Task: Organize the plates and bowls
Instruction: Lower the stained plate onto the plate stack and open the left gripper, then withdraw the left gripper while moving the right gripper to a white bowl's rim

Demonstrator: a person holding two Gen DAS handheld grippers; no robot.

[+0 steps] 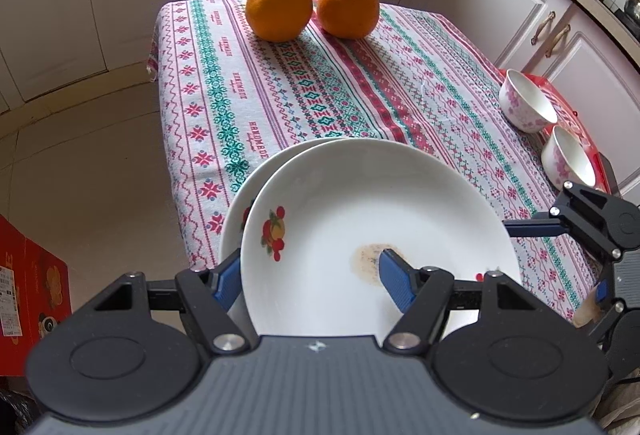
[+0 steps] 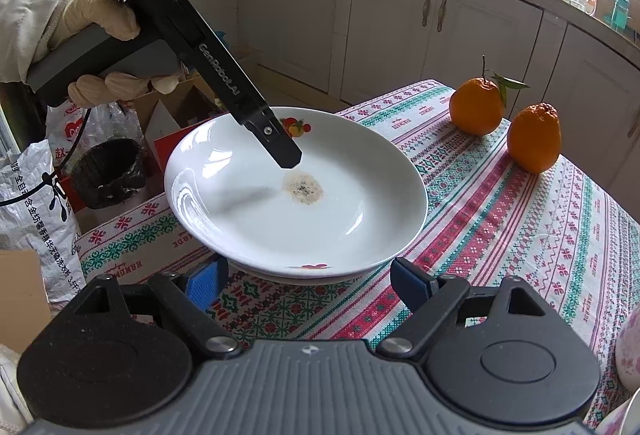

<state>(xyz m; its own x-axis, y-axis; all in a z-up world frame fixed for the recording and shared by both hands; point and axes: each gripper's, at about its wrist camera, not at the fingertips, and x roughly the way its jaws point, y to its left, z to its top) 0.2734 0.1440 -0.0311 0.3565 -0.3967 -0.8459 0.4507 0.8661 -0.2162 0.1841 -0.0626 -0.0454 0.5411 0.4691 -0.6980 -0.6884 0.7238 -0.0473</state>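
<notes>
Plates are sitting stacked at the near left corner of the table: a top plate lying slightly offset on a lower plate. The left gripper is gripping the top plate by its near rim, one blue-padded finger passing outside the rim and the other lying inside the dish beside a brownish stain. From the right wrist view the gloved hand is holding that tool tilted down over the plate. The right gripper is hovering just short of the plates' edge, its jaws standing wide apart with nothing between them. Further out, two small bowls with pink flowers, one behind the other, are standing at the right edge of the patterned tablecloth on something red. Two oranges are resting side by side at the far end.
</notes>
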